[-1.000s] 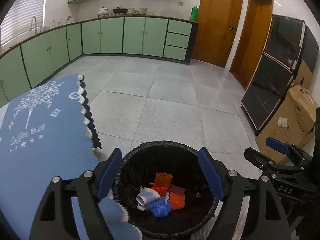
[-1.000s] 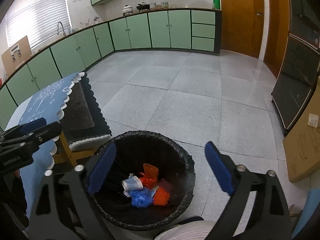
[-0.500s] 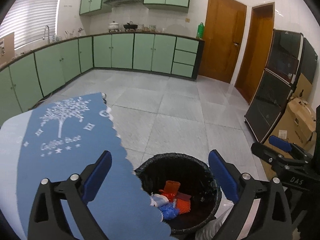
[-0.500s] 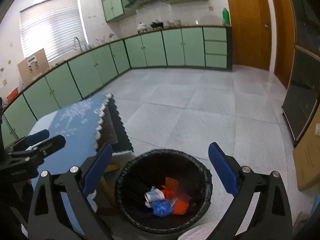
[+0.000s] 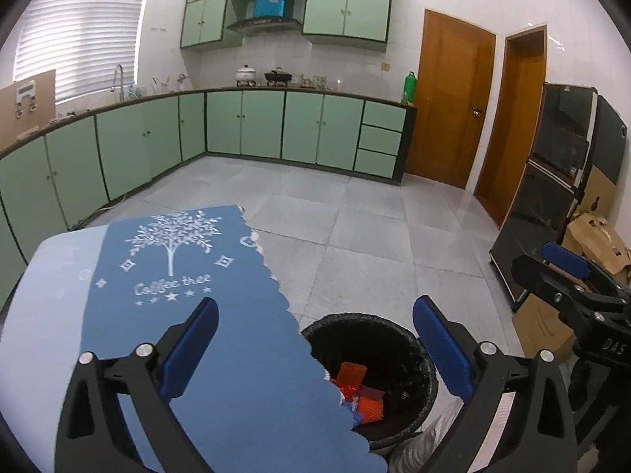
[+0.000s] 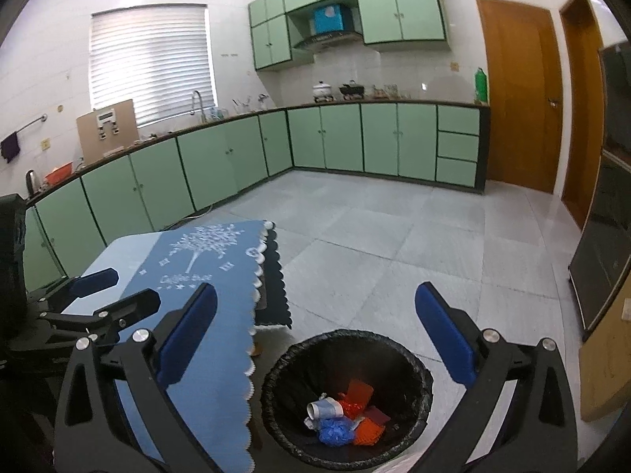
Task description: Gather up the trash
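A black trash bin [image 6: 414, 366] with a black liner stands on the floor beside the table. It holds orange wrappers [image 6: 357, 392], a crumpled blue piece [image 6: 333, 431] and a white-blue cup [image 6: 323, 410]. The bin also shows in the left wrist view [image 5: 410, 339], partly hidden by the tablecloth. My left gripper [image 5: 315, 347] is open and empty, above the table edge and the bin. My right gripper [image 6: 315, 339] is open and empty, high above the bin. The right gripper shows in the left wrist view [image 5: 568, 272]; the left gripper shows in the right wrist view [image 6: 110, 295].
A table with a blue "Coffee tree" cloth [image 5: 177, 276] is at the left, also in the right wrist view [image 6: 205, 260]. Green cabinets [image 5: 276, 126] line the far walls. Black cabinets [image 5: 552, 181] and cardboard boxes [image 5: 591, 236] stand at the right. Grey tiled floor [image 6: 394, 244] lies ahead.
Both grippers have risen and tilted up from over the bin. The bin has shrunk and dropped lower in both views; more of the kitchen and the tablecloth shows.
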